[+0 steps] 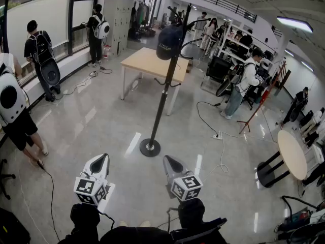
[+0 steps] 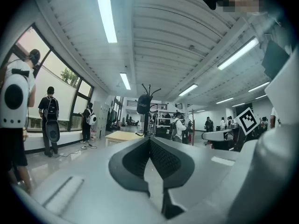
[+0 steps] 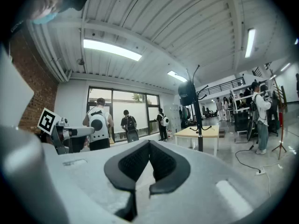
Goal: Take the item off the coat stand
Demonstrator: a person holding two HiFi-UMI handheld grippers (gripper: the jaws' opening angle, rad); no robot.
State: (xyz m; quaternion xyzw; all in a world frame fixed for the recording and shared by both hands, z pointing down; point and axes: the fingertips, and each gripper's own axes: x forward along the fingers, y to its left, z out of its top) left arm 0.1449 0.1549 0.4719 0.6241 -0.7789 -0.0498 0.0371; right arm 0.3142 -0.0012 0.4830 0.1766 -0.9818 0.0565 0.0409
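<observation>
Hanging from an upper hook of the tall black coat stand (image 1: 160, 98), what looks like a dark blue cap (image 1: 169, 42) is resting near the top of the pole, its pale lettering too small to read. The stand is rising from a round base (image 1: 150, 147) in the middle of a glossy grey floor (image 1: 91, 121), with a pale wooden bench (image 1: 152, 62) standing just behind it. Near the bottom of the head view, the left hand-held gripper (image 1: 103, 157) and the right hand-held gripper (image 1: 168, 159) are hovering side by side, one on each side of the base and near it, and well apart from the cap above. Both are pointing roughly level toward the stand. In the left gripper view the dark pads are meeting at their tips with nothing between them, and the cap is showing small and far off beyond them. The right gripper view is showing the same: jaws pressed together and empty, with the stand and cap off to the right. A person with a white backpack (image 1: 11, 100) is standing at the far left, while others are gathering by the windows (image 1: 40, 22). A white cable (image 1: 221, 159) is trailing across the floor to the right of the stand.
</observation>
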